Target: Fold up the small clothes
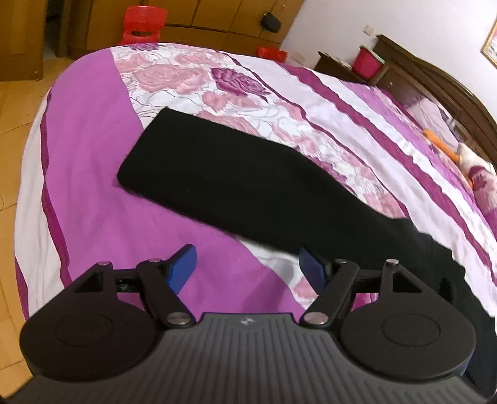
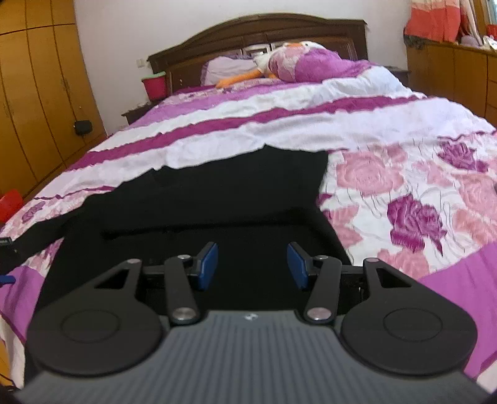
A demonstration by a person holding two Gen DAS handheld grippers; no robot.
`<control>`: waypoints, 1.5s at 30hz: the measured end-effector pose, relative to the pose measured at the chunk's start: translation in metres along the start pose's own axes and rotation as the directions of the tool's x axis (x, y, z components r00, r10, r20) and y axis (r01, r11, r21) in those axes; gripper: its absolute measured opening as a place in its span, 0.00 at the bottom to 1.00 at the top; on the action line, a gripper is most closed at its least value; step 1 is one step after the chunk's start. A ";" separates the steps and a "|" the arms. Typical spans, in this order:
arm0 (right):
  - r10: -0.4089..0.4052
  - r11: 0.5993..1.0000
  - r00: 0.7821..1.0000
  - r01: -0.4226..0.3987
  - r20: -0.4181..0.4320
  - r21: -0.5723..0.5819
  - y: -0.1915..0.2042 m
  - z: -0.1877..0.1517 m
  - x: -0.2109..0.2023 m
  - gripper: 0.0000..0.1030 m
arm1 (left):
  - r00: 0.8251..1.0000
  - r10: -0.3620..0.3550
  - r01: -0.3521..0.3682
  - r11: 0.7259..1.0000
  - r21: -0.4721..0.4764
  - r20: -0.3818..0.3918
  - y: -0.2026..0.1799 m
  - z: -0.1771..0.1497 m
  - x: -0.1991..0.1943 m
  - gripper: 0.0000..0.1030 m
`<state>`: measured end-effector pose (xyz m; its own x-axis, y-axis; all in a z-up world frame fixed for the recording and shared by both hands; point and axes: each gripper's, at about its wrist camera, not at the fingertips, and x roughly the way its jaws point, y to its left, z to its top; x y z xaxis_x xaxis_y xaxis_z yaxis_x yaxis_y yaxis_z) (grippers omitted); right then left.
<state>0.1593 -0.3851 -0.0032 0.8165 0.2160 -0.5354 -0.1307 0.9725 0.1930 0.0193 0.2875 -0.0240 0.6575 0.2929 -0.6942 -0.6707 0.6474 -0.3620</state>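
A black garment lies flat on the purple and pink floral bedspread, folded into a long strip that runs from upper left to lower right. My left gripper is open and empty, hovering just in front of the garment's near edge. In the right wrist view the same black garment spreads across the bedspread. My right gripper is open and empty, with its blue pads just above the garment's near part.
The bed's dark wooden headboard and a pillow with a stuffed toy are at the far end. A red chair and wooden wardrobes stand beside the bed. A red bin sits on a nightstand.
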 end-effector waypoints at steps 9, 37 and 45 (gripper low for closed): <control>-0.012 1.000 0.999 0.012 -0.041 -0.003 0.003 -0.014 0.008 0.50 | 0.999 0.008 0.000 0.985 -0.173 0.041 0.005 0.019 0.028 0.81; 0.020 0.999 1.000 -0.021 0.016 0.051 -0.009 -0.018 0.004 0.50 | 0.830 -0.517 0.450 0.842 0.297 0.208 -0.144 0.039 -0.079 0.10; 0.010 0.997 1.000 -0.012 0.030 0.076 -0.022 -0.021 0.000 0.50 | 0.781 -0.620 0.547 0.736 0.398 0.073 -0.236 -0.026 -0.090 0.10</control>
<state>0.1503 -0.4044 -0.0247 0.8316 0.2230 -0.5086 -0.0977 0.9603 0.2613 0.1095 0.0900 0.1075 0.9545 -0.1211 -0.2724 0.0026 0.9172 -0.3984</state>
